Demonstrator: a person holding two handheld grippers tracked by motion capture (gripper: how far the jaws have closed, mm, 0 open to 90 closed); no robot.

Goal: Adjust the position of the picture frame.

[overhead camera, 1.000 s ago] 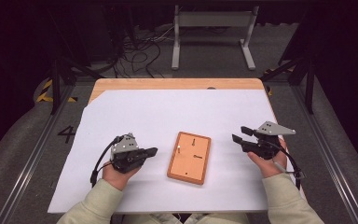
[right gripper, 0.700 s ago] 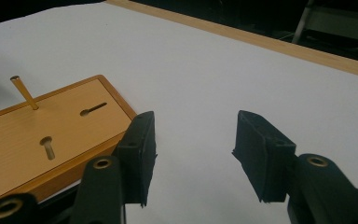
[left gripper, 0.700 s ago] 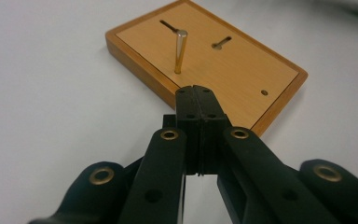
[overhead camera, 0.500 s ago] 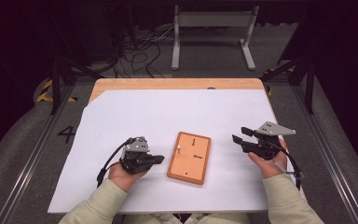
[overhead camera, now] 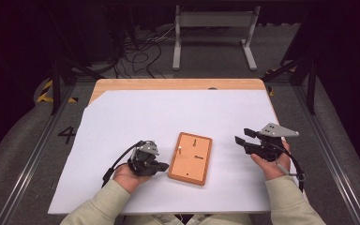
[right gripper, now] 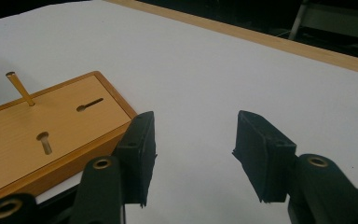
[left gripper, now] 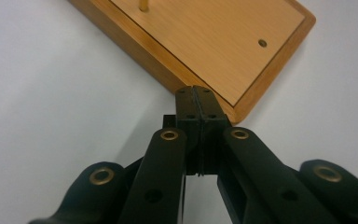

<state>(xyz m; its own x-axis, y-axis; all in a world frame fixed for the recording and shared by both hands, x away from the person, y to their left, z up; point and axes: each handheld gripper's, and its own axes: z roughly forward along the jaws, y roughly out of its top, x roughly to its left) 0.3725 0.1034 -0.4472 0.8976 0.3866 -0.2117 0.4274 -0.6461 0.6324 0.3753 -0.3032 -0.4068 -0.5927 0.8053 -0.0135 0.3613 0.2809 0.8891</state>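
White sheet (overhead camera: 168,117) covers most of wooden tabletop (overhead camera: 178,84); bare wood strip shows along far edge, plus far left corner where sheet is cut at angle. Grey floor around table. Tangle of black cables (overhead camera: 140,51) on floor beyond far left corner. Grey metal stand (overhead camera: 213,21) beyond far edge. Yellow-black tape (overhead camera: 47,91) at left. Number 4 (overhead camera: 67,135) marked on floor beside table's left edge.
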